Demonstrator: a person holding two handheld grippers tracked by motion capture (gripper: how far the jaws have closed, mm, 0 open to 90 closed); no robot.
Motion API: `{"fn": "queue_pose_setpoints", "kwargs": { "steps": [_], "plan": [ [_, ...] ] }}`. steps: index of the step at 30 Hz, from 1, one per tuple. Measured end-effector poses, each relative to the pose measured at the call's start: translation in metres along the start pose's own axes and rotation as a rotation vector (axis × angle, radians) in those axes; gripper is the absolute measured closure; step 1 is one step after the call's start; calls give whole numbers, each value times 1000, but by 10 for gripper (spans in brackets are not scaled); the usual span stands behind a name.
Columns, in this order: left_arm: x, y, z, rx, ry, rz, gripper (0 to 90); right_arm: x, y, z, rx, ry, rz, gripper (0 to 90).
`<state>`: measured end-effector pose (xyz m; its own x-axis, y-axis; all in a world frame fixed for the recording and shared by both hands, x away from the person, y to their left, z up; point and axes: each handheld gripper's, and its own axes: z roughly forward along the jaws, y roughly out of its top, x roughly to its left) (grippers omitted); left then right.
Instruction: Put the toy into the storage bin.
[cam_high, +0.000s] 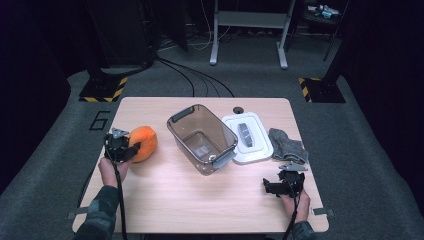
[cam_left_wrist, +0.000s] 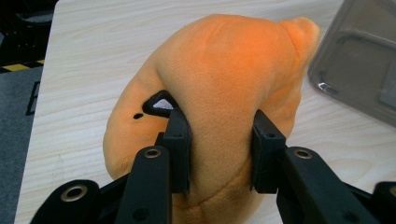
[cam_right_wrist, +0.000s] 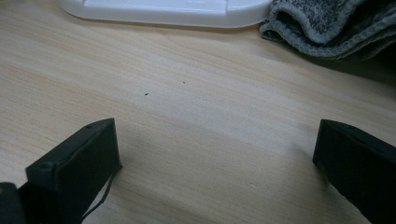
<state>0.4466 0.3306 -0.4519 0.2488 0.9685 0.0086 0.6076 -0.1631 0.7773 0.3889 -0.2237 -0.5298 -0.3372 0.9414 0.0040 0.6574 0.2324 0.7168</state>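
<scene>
Left gripper (cam_left_wrist: 219, 140) jaws squeeze the orange plush toy (cam_left_wrist: 219, 84)

Black hand-held gripper (cam_high: 134, 148), grey plate, trailing cable, camouflage sleeves.

A lab or test studio: dark curtained walls, grey carpet, hazard-striped floor plates (cam_high: 102, 90), trailing cables (cam_high: 195, 75) and a metal stand (cam_high: 248, 30) behind the wooden table (cam_high: 200, 200).

Orange plush (cam_left_wrist: 224, 93), lying on wooden table (cam_left_wrist: 88, 60). Left gripper (cam_left_wrist: 222, 149) pinching its lower middle, pads sunk into fabric. Clear bin (cam_left_wrist: 359, 65) at right edge.
</scene>
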Motion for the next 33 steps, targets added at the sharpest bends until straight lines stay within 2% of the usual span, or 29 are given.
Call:
{"fn": "queue_pose_setpoints", "kwargs": {
  "steps": [9,12,18,33],
  "plan": [
    [0,3,-12,-28,4,4,659,0,0,0,0,-1,-1,0],
    [0,8,-20,-34,3,20,659,0,0,0,1,-1,2,0],
    [-1,17,-31,-62,4,24,658,0,0,0,0,-1,2,0],
    [-6,39,-51,-98,3,49,657,0,0,0,1,-1,2,0]
  ]
}}
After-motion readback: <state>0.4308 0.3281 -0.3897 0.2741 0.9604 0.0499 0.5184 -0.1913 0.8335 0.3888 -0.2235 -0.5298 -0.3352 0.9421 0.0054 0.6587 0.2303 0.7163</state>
